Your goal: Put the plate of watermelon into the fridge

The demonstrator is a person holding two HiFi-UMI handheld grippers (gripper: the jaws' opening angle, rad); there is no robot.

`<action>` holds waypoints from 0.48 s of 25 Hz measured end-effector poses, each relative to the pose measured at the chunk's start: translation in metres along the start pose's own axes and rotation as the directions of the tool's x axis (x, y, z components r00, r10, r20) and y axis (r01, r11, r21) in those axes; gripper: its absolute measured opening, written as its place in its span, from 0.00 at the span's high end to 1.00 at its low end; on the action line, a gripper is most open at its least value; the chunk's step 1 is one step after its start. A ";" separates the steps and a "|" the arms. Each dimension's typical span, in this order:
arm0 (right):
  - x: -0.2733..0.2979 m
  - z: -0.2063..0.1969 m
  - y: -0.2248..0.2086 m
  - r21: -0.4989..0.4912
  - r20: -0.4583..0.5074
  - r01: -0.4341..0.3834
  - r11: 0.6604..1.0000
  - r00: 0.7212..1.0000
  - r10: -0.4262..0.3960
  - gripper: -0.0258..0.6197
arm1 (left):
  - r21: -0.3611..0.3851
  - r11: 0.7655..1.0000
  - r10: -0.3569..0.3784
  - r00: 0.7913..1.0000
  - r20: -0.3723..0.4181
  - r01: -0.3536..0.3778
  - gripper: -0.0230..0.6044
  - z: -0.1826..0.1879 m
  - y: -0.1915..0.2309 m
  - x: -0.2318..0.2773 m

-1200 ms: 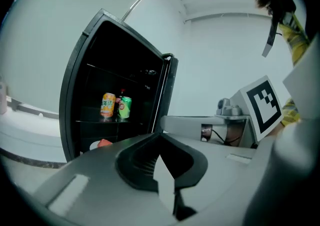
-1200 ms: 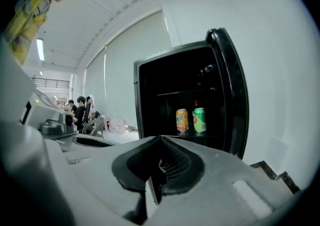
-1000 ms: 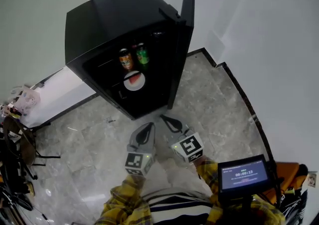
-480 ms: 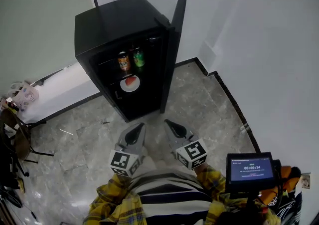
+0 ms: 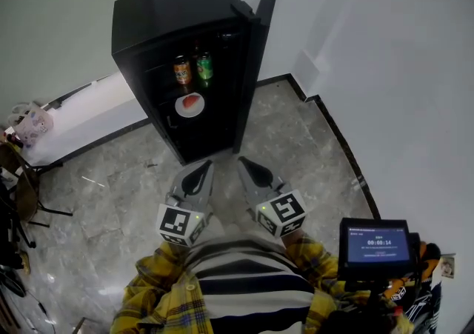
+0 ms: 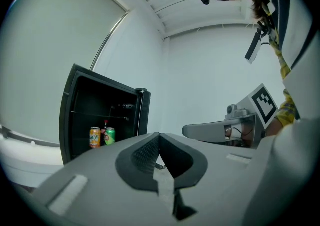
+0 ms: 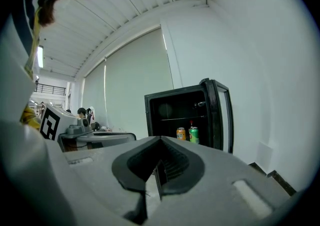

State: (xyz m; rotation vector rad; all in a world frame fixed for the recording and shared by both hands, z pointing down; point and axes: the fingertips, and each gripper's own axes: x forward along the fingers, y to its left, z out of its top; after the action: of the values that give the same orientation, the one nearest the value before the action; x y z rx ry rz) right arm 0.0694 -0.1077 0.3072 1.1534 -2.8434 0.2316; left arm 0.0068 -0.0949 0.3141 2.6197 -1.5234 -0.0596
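Observation:
The black fridge (image 5: 172, 12) stands with its door (image 5: 255, 51) swung open. On its lower shelf sits the white plate of watermelon (image 5: 190, 104), below an orange can (image 5: 182, 71) and a green can (image 5: 204, 67). My left gripper (image 5: 198, 173) and right gripper (image 5: 246, 168) hang side by side in front of the fridge, a step back from it, both shut and empty. From the left gripper view, its closed jaws (image 6: 159, 137) point level past the fridge (image 6: 100, 120). The right gripper (image 7: 160, 142) faces the fridge (image 7: 185, 115); the plate is hidden in both gripper views.
The fridge stands on a marble floor (image 5: 296, 140) with a dark border, and white walls run behind and to the right. A white low ledge (image 5: 89, 118) lies left of the fridge, with chairs (image 5: 22, 192) and a bag (image 5: 33, 124) beyond. A small timer screen (image 5: 378, 245) sits at lower right.
Both grippers have drawn back from the fridge toward the body and risen a little. The fridge now looks farther off. The plate stays on its shelf.

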 end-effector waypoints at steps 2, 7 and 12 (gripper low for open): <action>-0.001 0.000 0.000 0.003 0.001 0.002 1.000 1.000 -0.002 0.96 | 0.040 0.999 0.005 1.000 0.025 -0.006 0.96 0.007 -0.001 0.000; -0.002 -0.003 0.006 0.004 -0.004 -0.011 1.000 1.000 0.011 0.96 | 0.068 0.998 0.013 0.999 0.030 -0.015 0.96 0.011 -0.006 0.000; -0.002 -0.005 0.003 0.012 -0.006 0.020 1.000 1.000 -0.020 0.96 | 0.069 0.997 0.014 1.000 0.028 -0.016 0.96 0.010 -0.008 0.002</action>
State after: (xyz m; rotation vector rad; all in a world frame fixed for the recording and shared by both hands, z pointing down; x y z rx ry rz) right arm 0.0691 -0.1034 0.3114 1.1802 -2.8280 0.2505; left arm 0.0139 -0.0933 0.3030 2.6716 -1.5812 -0.0432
